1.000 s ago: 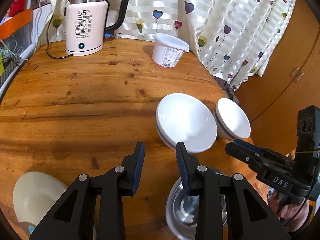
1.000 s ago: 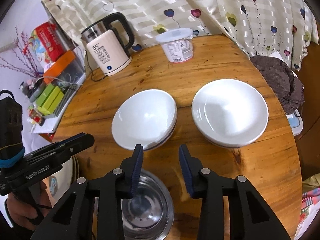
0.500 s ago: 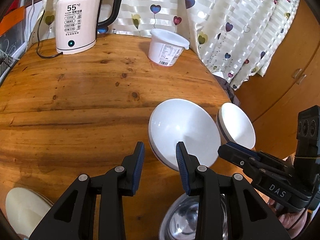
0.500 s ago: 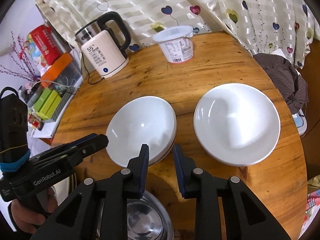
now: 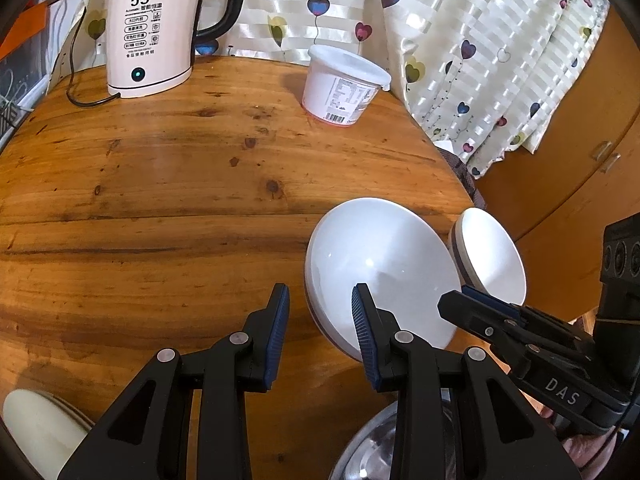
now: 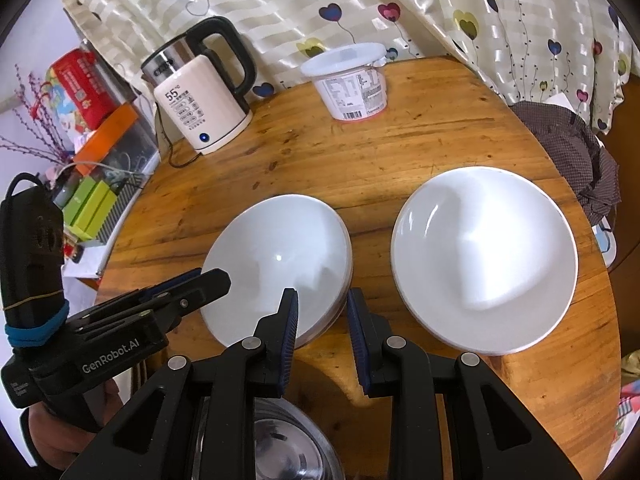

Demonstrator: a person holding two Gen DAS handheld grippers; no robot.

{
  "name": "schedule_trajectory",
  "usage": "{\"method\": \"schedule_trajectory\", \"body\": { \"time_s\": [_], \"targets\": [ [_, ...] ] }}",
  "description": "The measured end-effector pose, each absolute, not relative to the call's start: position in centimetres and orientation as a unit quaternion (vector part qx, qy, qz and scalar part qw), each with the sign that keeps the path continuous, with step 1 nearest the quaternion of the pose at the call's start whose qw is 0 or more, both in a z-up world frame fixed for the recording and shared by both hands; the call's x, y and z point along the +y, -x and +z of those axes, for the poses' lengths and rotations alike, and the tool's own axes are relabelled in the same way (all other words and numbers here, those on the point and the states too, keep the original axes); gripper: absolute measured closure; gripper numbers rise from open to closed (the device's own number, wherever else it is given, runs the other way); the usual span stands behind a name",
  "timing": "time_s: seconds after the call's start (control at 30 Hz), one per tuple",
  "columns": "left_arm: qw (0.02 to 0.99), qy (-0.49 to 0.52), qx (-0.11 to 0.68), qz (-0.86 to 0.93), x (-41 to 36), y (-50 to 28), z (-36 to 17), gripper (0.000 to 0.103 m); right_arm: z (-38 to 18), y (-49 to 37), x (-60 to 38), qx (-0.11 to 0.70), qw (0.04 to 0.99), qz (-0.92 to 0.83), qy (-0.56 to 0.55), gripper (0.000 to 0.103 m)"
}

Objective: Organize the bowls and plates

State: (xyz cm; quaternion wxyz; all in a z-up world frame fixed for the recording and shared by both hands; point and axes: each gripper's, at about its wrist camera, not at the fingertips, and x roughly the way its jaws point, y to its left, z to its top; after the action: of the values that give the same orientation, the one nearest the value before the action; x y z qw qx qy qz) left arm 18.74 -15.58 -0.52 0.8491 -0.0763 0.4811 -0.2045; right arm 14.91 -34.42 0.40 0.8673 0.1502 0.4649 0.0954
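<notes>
Both grippers close in on the left white bowl

Left gripper (image 5: 320,320) and right gripper (image 6: 322,320), fingers apart and empty, straddle the near rim of the white bowl (image 6: 276,264) on the counter (image 6: 400,152); next, probably pinching that rim to stack it.

Right gripper (image 6: 322,316), jaws apart, straddles near rim of left white bowl (image 6: 276,264); right white bowl (image 6: 484,260) alongside.

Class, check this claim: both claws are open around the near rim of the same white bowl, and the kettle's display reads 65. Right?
One detail is wrong. The kettle display reads 55, not 65, as the left wrist view shows clearly. The rest stands: the left claw and right claw are both open at the near rim of the same white bowl.
</notes>
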Motion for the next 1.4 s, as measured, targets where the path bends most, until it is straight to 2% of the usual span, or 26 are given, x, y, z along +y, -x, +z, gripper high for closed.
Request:
{"method": "schedule_trajectory", "body": {
  "time_s": [0.23,1.4],
  "targets": [
    [0.849,0.072,0.48,-0.209,-15.8,-18.9,-0.7,0.069,0.0,-15.3,-34.3,0.468,0.866,0.093,-0.146,0.083],
    [0.86,0.057,0.46,-0.213,-15.8,-16.9,1.1,0.069,1.9,-14.0,-33.9,0.451,0.877,0.096,-0.136,0.084]
  ]
}}
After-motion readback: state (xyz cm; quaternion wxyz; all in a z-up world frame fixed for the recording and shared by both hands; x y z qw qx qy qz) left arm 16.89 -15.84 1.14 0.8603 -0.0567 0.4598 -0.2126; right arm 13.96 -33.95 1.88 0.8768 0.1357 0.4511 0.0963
